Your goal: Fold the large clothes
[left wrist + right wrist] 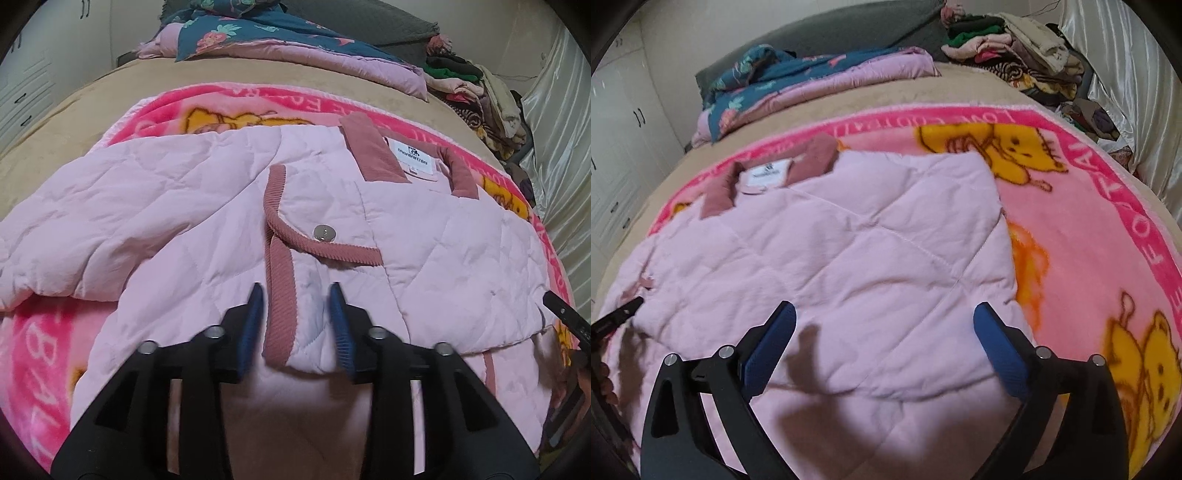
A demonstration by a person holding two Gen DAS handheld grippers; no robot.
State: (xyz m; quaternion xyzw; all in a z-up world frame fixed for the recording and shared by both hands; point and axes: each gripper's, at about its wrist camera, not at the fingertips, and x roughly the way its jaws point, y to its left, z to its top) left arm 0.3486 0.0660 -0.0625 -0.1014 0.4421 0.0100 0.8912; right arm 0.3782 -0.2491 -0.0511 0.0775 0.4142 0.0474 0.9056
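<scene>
With the pink quilted jacket (221, 206) spread on the cartoon blanket (1089, 221), its corduroy-trimmed flap (279, 295) lies unpinched between the narrowly parted left hand-held gripper (295, 295), so it may slip back, while the right hand-held gripper (884, 314) is held wide and empty above the jacket's lower edge.

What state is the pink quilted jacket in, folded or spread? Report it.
Partly folded: the pink quilted jacket has its front panels overlapped, one sleeve still out.

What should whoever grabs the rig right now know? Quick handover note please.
Left gripper: jaws part open astride the dusty-rose ribbed placket, pads not pressing.
Right gripper: wide open, nothing between the jaws, above the jacket's side panel.
Pale pink quilted jacket lies flat on the pink cartoon-bear fleece blanket, collar away from you.
Done: the side under the right gripper looks tucked in.
Left: other sleeve lies spread out; fold it in, then fold lengthwise.
</scene>
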